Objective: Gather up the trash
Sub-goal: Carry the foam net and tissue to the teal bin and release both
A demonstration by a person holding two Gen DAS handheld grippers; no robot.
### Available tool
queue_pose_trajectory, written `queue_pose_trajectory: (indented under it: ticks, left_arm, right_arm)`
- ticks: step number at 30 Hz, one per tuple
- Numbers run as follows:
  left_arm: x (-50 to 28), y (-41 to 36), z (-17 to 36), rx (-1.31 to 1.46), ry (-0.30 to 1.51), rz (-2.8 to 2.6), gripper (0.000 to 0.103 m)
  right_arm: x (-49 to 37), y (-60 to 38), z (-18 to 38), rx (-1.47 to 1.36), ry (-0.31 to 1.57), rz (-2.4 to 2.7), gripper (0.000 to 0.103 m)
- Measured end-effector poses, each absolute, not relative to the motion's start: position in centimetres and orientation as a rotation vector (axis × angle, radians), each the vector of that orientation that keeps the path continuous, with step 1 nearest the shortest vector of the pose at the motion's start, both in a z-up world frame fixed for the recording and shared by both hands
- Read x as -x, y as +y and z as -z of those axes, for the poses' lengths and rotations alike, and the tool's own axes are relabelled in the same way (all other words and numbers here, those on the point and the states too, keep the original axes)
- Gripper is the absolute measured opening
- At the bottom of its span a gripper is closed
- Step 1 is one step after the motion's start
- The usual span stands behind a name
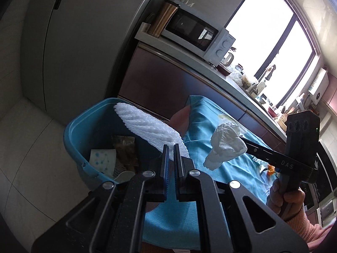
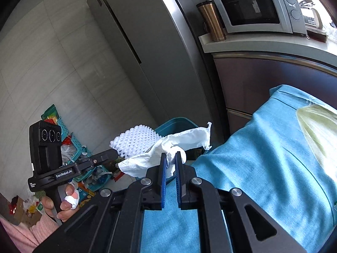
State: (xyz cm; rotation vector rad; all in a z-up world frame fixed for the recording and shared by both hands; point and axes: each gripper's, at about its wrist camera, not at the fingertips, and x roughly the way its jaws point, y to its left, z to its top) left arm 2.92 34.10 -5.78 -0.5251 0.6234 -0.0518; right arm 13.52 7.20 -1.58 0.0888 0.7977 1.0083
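The blue plastic bin (image 1: pixel 73 135) already holds scraps. Left gripper (image 1: pixel 171 149) fingers pinch white foam netting (image 1: pixel 147 126) over it; right gripper (image 2: pixel 170 158) fingers clamp a crumpled white tissue (image 2: pixel 174 145) beside it, both undropped.

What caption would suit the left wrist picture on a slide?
Left gripper carries white foam netting over the blue bin while the right gripper brings a crumpled tissue.
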Motion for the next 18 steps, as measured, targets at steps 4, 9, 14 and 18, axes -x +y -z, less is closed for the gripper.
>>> queue_pose_trajectory:
  ticks: [4, 9, 14, 18]
  left_arm:
    - [-3.2, 35.0, 6.9, 0.533, 0.643, 0.027, 0.005]
    - [-4.0, 35.7, 8.0, 0.531, 0.667, -0.001, 0.005]
    - [-4.8, 36.0, 9.1, 0.524, 0.694, -0.029, 0.005]
    - [-5.5, 36.5, 10.2, 0.531, 0.721, -0.045, 0.005]
  right_arm:
    - [-14.1, 8.9, 2.1, -0.064, 0.81, -1.009, 0.007]
    - [-14.8, 11.0, 2.9, -0.034, 0.842, -1.005, 0.007]
    - [-15.5, 13.2, 3.7, -0.004, 0.875, -1.006, 0.007]
    - [-16.0, 14.6, 4.6, 0.019, 0.908, -1.004, 0.007]
